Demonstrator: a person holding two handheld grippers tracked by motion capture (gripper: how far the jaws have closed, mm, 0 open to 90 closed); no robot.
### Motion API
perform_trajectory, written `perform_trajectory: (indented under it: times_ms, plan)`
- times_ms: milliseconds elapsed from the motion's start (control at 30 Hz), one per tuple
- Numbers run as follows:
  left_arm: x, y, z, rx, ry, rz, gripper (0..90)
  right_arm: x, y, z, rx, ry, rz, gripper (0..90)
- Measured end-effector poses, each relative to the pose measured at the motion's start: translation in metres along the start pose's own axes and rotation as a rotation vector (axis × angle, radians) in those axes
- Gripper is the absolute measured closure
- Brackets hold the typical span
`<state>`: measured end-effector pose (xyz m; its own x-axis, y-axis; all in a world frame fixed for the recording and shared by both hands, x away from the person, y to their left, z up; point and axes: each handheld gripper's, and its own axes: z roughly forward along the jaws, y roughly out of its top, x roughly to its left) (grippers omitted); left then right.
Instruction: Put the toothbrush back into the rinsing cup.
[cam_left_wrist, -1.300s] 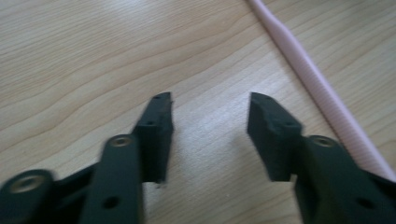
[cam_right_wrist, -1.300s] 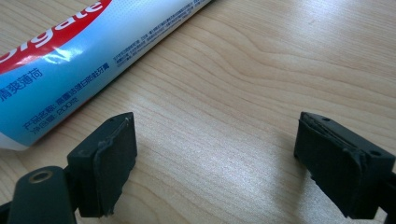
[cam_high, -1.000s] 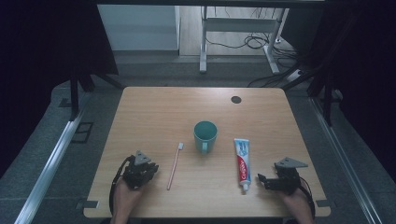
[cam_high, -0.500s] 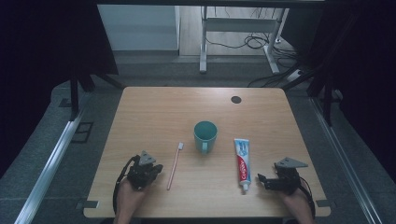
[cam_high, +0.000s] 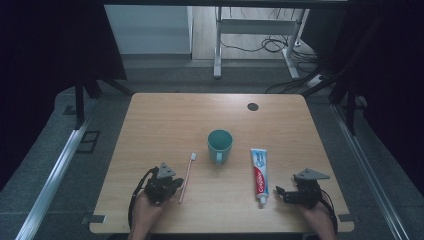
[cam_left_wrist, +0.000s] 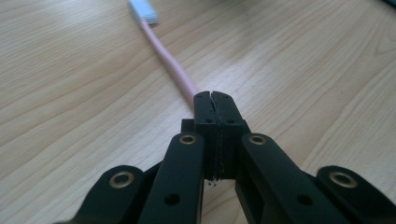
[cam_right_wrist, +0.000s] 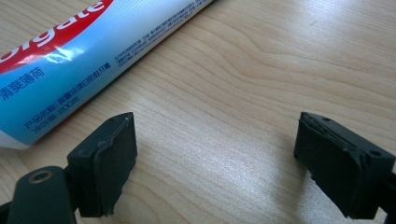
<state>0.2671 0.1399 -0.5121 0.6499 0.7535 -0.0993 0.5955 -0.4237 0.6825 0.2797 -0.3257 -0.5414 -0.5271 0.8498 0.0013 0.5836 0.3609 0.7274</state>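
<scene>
A pink toothbrush (cam_high: 187, 176) with a white head lies on the wooden table (cam_high: 165, 125), left of a teal cup (cam_high: 220, 144). My left gripper (cam_high: 176, 186) (cam_left_wrist: 211, 95) is shut, its tips right over the toothbrush handle (cam_left_wrist: 173, 70). The handle runs away behind the left jaw, and nothing shows between the pads. A red, white and blue toothpaste tube (cam_high: 259, 172) (cam_right_wrist: 70, 56) lies right of the cup. My right gripper (cam_high: 280, 193) (cam_right_wrist: 215, 149) stands open just right of the tube's near end, with bare wood between its jaws.
A dark round cable hole (cam_high: 253, 106) sits near the table's far right corner. Beyond the far edge are desk legs and cables (cam_high: 260, 45) on the floor. A metal rail (cam_high: 55, 175) runs along the left side.
My left gripper has slid right until its tips meet the toothbrush handle. The right gripper, cup and tube have stayed put.
</scene>
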Motion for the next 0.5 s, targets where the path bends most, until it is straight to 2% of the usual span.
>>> perform_trajectory:
  times_ms: [300,500]
  plan:
    - [-0.013,0.004,0.011,0.034,-0.023,0.046,88.7,0.0,0.0,0.0,0.0,0.0,0.0,12.7]
    - [-0.015,0.002,0.015,0.05,-0.016,0.05,88.7,0.0,0.0,0.0,0.0,0.0,0.001,12.7]
